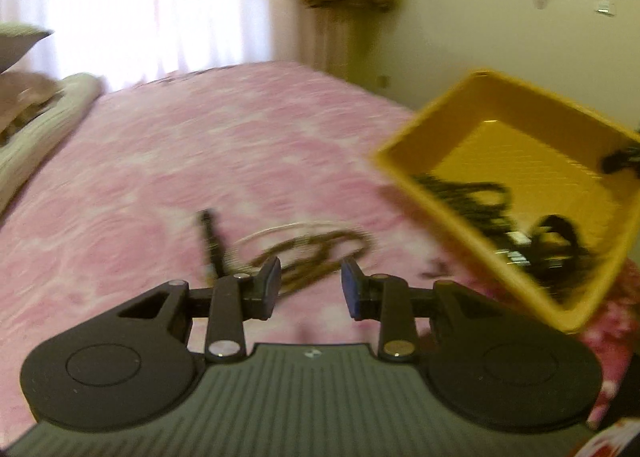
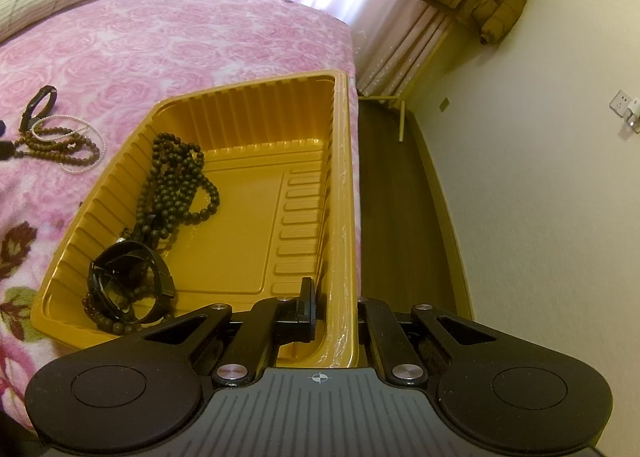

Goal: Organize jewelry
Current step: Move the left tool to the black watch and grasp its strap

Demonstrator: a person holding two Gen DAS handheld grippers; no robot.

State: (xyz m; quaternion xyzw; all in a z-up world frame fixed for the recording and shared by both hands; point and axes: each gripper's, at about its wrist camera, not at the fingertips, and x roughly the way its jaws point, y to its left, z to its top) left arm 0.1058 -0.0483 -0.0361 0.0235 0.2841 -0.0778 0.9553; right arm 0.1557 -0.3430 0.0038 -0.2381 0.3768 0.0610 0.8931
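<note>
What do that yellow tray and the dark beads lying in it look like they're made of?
The yellow tray looks like thin moulded plastic: glossy, with ribbed walls and pressed ridges in the floor. The dark bead strand seems to be wood or a similar matte material, with round, dull brown-black beads that barely shine; stone cannot be ruled out.

Daylight pours through the curtained window (image 1: 132, 5), blown out to white in both views. The left wrist view is smeared by motion blur, so the yellow tray (image 1: 404, 161) and the jewelry look streaky. The right wrist view is sharp. Fisheye curvature bends the edges; corners vignette black.
</note>
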